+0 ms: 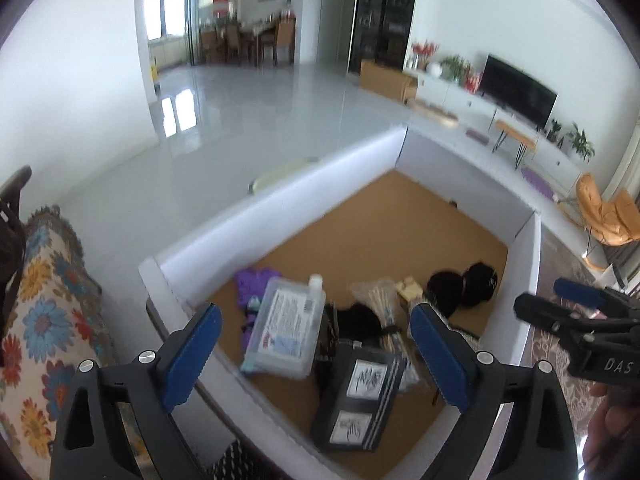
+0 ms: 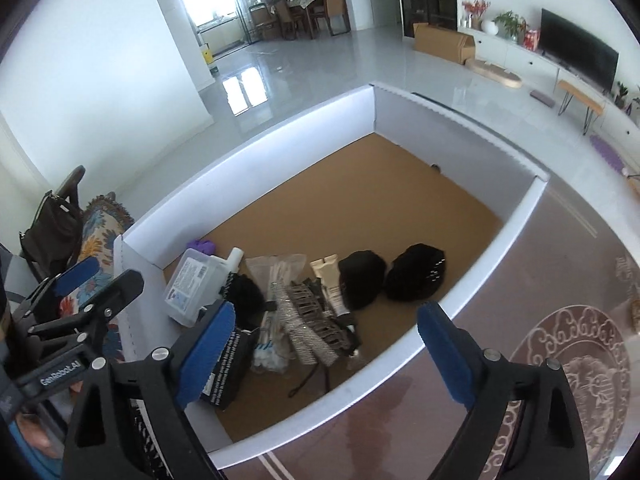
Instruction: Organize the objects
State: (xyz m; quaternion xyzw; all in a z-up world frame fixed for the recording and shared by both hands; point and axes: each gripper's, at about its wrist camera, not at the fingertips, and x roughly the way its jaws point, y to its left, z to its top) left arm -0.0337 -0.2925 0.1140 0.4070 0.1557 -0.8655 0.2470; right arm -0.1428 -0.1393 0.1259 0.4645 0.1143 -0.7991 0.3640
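A white-walled tray with a cork floor holds a heap of things at its near end. There is a clear plastic box, a purple item, a black booklet, a bag of sticks, a tube and two black pouches. My left gripper hovers open and empty above the heap. My right gripper hovers open and empty over the tray's near wall; it also shows in the left wrist view.
A floral-covered seat stands left of the tray, with a dark handbag on it. A patterned dark table surface lies right of the tray. Shiny tiled floor, a TV unit and a dining set lie beyond.
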